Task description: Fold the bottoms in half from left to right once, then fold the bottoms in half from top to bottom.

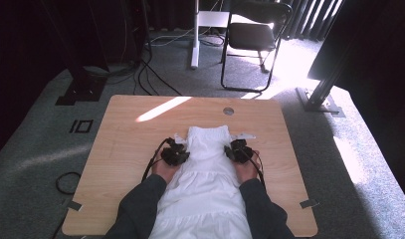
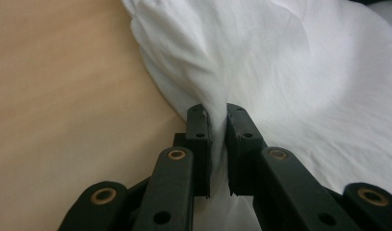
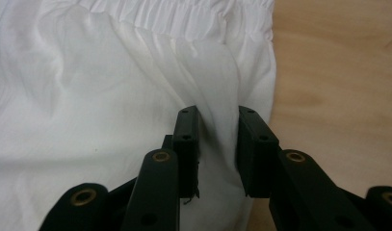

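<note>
a light wooden table (image 1: 125,149) with rounded corners is set on grey carpet (image 1: 36,164). a white garment (image 1: 205,174) is laid flat on the table, along its middle, the gathered end toward the far edge. a round grey insert (image 1: 228,111) is seated in the tabletop beyond the garment.

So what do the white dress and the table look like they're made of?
The white dress looks like thin woven cotton or similar: matte, softly creased, with a gathered elastic-looking band at the top. The table looks like light wood or a wood-grain laminate, smooth with faint grain; which one is unclear.
</note>
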`<state>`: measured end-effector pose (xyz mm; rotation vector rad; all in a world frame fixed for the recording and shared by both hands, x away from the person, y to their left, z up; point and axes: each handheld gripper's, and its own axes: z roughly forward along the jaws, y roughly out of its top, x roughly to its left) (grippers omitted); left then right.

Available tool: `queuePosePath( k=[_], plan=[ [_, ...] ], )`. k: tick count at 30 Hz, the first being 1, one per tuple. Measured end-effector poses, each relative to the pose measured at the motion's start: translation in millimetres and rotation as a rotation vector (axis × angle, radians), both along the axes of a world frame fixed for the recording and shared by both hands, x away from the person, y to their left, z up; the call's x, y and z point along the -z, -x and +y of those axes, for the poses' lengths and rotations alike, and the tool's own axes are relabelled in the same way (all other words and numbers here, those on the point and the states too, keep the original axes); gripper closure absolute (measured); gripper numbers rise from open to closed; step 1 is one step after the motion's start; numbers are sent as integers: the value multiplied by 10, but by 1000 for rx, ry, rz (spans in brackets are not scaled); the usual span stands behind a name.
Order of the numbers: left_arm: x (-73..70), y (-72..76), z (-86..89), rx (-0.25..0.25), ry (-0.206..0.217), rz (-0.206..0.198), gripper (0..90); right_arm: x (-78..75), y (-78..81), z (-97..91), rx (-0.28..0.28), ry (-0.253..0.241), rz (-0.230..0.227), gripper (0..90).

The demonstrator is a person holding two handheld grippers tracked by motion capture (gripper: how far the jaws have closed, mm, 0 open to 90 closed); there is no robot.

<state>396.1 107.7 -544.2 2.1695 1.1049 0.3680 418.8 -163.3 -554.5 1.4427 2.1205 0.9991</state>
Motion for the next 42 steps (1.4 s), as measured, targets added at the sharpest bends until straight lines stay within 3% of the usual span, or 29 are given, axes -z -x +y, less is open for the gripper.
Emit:
queuePosePath(
  k=[6,8,9,11,12,15,16,19,23,29,33,35,38,42],
  plan=[
    [35,447,172,9,43,10,824,15,448,46,-59,-12,2,725],
    [31,541,193,21,35,11,813,28,557,60,-79,-11,-8,728],
    [29,554,195,22,41,12,767,31,586,60,-86,-11,-12,729],
    [1,492,201,19,33,9,593,35,606,61,-82,-13,-14,737],
    [-30,433,209,13,51,9,538,35,605,62,-78,-16,-14,742],
    [-161,250,207,-2,109,-47,461,34,596,66,-70,-22,-8,749],
    [-182,175,187,-2,125,-46,430,34,596,66,-70,-22,-9,749],
    [-139,-3,90,15,135,-7,362,37,597,61,-71,-25,-10,748],
    [19,-64,-38,27,91,34,303,45,598,46,-68,-42,-11,748],
    [39,-41,-59,28,49,1,347,22,570,42,-78,-48,18,713],
    [39,6,-102,13,6,-25,396,-7,553,65,-103,-38,43,596],
    [32,40,-108,0,0,-19,410,-29,534,60,-101,-23,59,544],
    [48,90,-102,5,-10,-42,410,-50,518,19,-106,-28,73,508],
    [47,81,-90,10,-3,-37,410,-140,485,-49,-108,-110,38,379]
  ],
)
